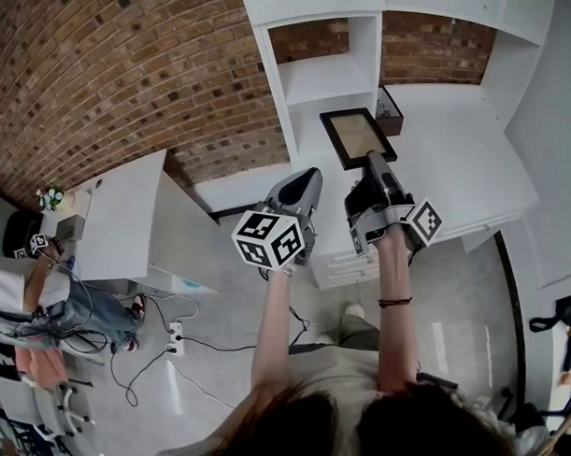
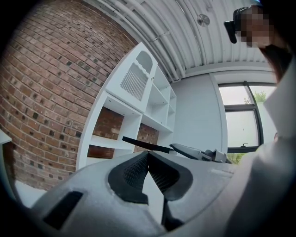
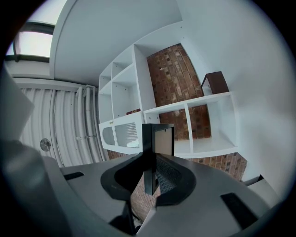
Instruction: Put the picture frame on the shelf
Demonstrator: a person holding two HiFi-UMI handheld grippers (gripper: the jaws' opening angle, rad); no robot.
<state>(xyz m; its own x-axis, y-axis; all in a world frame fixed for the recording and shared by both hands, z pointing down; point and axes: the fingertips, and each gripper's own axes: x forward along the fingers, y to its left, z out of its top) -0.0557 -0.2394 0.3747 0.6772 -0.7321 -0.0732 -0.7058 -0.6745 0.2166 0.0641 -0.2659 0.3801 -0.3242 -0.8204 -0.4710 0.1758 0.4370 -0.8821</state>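
The frame [image 1: 356, 136] is clamped by one edge in the fingers of the right gripper [image 1: 376, 160], at upper centre before the shelf [image 1: 330, 82]. The fingers of the left gripper [image 1: 308, 179] are pressed together, apparently on nothing. From so thin a hold, the frame could be twisted loose if knocked on the shelf.

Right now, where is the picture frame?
In the head view, the frame is held in the right gripper, just in front of the shelf.
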